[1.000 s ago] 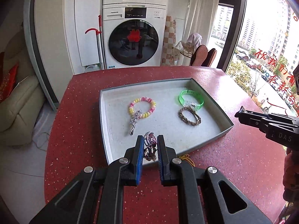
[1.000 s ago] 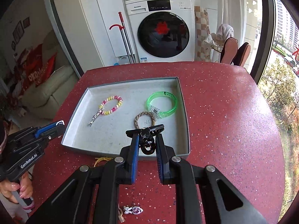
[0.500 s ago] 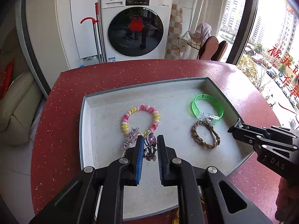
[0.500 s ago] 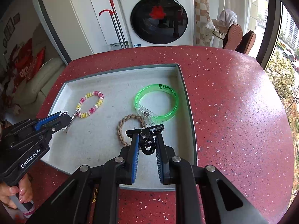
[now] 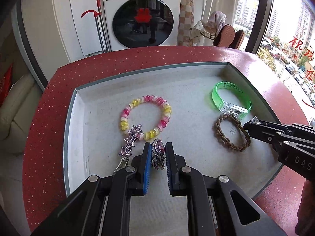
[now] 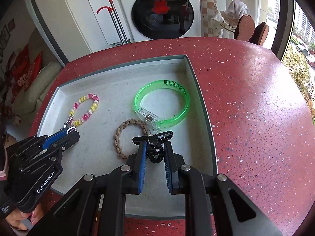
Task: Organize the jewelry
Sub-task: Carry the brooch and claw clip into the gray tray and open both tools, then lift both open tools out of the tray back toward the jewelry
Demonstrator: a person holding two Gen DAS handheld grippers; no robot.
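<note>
A grey tray (image 5: 137, 72) sits on the red table. In it lie a pink-yellow bead bracelet (image 5: 145, 116), a star hair clip (image 5: 131, 141), a green bangle (image 5: 231, 98) and a braided brown ring (image 5: 232, 135). My left gripper (image 5: 158, 151) is shut on a purple jewelled brooch (image 5: 158, 154), held low over the tray beside the star clip. My right gripper (image 6: 154, 147) is shut on a black hair clip (image 6: 153, 139), held over the tray next to the braided ring (image 6: 128, 135) and the green bangle (image 6: 161, 104). The left gripper also shows in the right wrist view (image 6: 67, 135).
The red speckled table (image 6: 256, 108) reaches right of the tray to a window. A washing machine (image 5: 141, 15) and a mop stand behind the table. A sofa is at the left. The right gripper's body (image 5: 285, 137) crosses the tray's right rim.
Both grippers moved forward from the tray's near edge to over its floor, each still holding its piece. The left went toward the star clip, the right toward the braided ring.
</note>
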